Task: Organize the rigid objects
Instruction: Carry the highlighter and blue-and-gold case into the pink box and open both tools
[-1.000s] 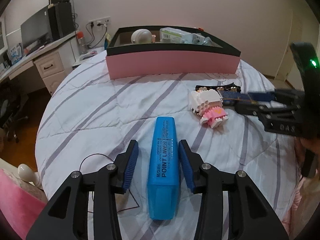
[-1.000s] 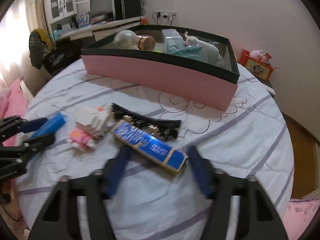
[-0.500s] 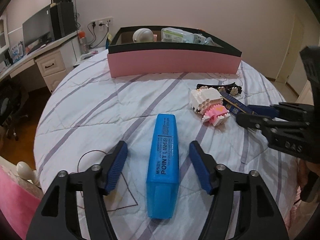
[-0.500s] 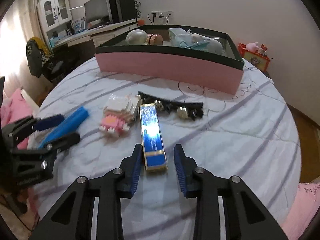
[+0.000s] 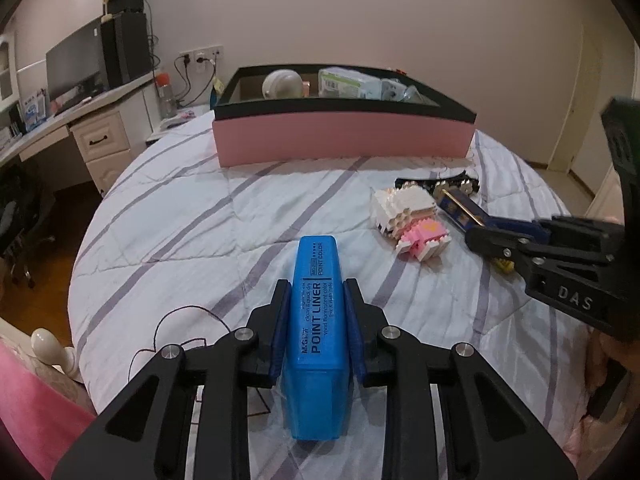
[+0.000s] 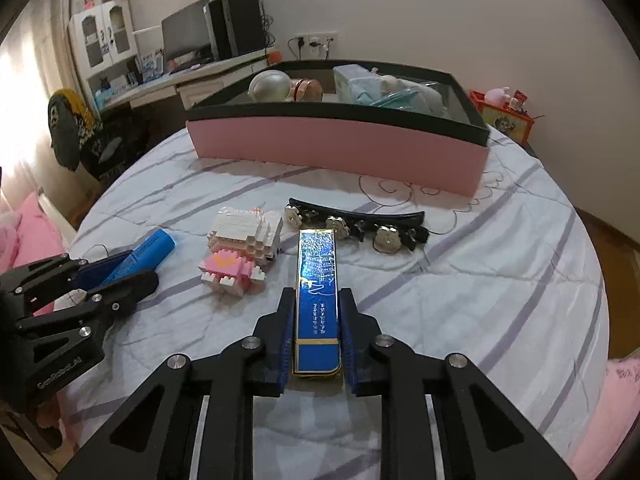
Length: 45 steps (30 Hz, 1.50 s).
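On the bed (image 5: 168, 216), at the near left, the left gripper (image 5: 315, 304) has just closed its fingers (image 5: 280, 320) onto the blue highlighter (image 5: 317, 320); half a second ago they stood wide on either side of it, and now the pads press its two long sides while it lies flat on the striped quilt. Right of it, the pink-and-white block figure (image 6: 244, 248) sits loose and untouched on the quilt, with the black hair clip (image 6: 360, 220) just beyond it. Further right, the right gripper (image 6: 316, 320) has likewise been closing and now clamps the near end of the blue and gold box (image 6: 318, 280), which a second ago lay askew and now lines up between the fingers. Both items are grasped but not yet lifted. At the far side stands the pink storage box (image 5: 340, 140), already holding several things, and it is probably where both will be carried, leaving the figure and clip to collect.
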Each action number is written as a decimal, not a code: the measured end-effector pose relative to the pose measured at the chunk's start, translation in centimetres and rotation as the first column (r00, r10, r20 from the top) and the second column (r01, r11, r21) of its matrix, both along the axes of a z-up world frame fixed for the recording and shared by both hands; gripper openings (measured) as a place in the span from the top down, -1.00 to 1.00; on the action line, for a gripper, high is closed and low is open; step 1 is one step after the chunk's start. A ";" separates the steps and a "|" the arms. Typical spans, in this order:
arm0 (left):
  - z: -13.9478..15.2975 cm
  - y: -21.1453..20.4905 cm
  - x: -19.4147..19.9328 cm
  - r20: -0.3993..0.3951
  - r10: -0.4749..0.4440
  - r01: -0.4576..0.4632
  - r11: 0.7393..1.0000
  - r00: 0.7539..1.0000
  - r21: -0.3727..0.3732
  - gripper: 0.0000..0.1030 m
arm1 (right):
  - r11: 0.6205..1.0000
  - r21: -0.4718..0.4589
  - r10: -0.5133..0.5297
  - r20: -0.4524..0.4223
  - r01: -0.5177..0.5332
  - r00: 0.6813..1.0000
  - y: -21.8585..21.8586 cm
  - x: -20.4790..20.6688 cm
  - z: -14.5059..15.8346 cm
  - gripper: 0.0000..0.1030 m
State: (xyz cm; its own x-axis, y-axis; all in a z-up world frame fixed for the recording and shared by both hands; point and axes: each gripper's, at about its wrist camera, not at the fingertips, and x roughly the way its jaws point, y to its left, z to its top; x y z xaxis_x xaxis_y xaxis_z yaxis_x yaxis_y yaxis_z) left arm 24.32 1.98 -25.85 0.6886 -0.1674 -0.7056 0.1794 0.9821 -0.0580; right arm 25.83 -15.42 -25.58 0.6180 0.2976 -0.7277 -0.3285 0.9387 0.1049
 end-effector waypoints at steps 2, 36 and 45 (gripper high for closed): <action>0.4 0.0 -0.2 0.014 0.005 -0.005 1.000 1.000 -0.006 0.49 | 0.999 0.028 -0.021 0.015 0.021 1.000 -0.4 -0.5 0.2 0.60; 18.3 -1.8 -7.2 0.599 0.070 -0.079 0.997 0.798 -0.012 0.49 | 0.984 0.097 -0.176 0.575 0.146 0.799 0.5 -9.8 16.3 0.59; 18.7 -0.6 -6.4 0.602 0.100 -0.106 0.994 0.792 -0.026 0.49 | 0.987 0.096 -0.162 0.581 0.131 0.797 1.2 -9.0 16.7 0.59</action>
State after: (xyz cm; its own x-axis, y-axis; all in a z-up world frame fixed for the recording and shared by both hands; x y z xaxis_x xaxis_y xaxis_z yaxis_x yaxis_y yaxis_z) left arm 17.91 1.35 -7.15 0.9873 -0.0670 -0.1440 0.0730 0.9967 0.0364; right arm 16.80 -14.18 -8.90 0.9605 0.1932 -0.2002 -0.2005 0.9796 -0.0166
